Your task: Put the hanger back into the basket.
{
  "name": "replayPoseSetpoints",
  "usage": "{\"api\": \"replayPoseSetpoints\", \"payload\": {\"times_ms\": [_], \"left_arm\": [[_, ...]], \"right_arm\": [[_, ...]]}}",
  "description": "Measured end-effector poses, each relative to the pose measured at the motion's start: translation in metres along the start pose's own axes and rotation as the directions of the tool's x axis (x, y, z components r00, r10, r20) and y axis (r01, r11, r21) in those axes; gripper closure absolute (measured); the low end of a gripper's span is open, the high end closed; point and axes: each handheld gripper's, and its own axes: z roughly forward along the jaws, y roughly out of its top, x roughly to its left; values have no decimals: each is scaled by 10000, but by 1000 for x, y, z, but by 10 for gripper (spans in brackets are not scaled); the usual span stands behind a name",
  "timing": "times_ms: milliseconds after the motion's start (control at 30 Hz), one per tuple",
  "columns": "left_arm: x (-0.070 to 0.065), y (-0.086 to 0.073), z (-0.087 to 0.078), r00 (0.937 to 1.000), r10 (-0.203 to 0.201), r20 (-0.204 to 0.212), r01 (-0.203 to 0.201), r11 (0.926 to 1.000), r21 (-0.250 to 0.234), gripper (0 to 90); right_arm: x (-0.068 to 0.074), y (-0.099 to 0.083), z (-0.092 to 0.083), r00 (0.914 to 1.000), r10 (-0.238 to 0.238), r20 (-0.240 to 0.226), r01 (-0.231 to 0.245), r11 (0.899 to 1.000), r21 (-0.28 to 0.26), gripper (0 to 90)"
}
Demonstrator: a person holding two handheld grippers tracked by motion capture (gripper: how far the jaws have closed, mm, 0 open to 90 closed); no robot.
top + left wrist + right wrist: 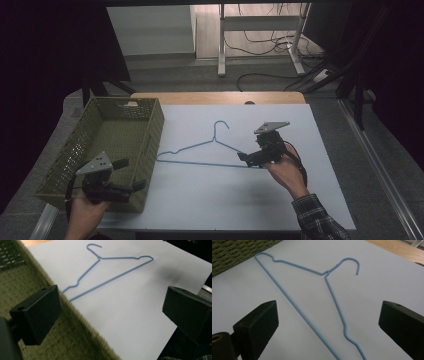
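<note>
The green woven basket [150, 125] at the left holds nothing. A blue wire hanger [202, 152] lies flat on the white tabletop [210, 195]. Left claw [131, 175] hovers released over the basket's near corner; right claw [250, 159] spread wide at the hanger's right end.

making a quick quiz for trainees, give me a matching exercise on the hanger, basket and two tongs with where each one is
Things:
1. hanger
2. basket
3. left tongs
4. right tongs

Places or states:
A. olive green, at the left edge of the white sheet, nothing seen inside
B. open, over the hanger's right end
C. blue wire, lying flat on the white sheet
D. open, above the basket's near right corner

Pairs: 1-C, 2-A, 3-D, 4-B
</note>
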Motion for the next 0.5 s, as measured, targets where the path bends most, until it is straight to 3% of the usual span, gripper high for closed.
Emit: {"api": "replayPoseSetpoints", "payload": {"times_ms": [300, 500], "left_arm": [[-9, 21, 15, 9995, 299, 84, -299, 9996, -16, 12], [-12, 36, 33, 9988, 456, 188, -461, 9987, 227, 12]], "right_arm": [[-3, 9, 9, 9999, -16, -106, 16, 10000, 76, 24], [-5, 11, 15, 10000, 4, -61, -3, 9998, 183, 26]]}}
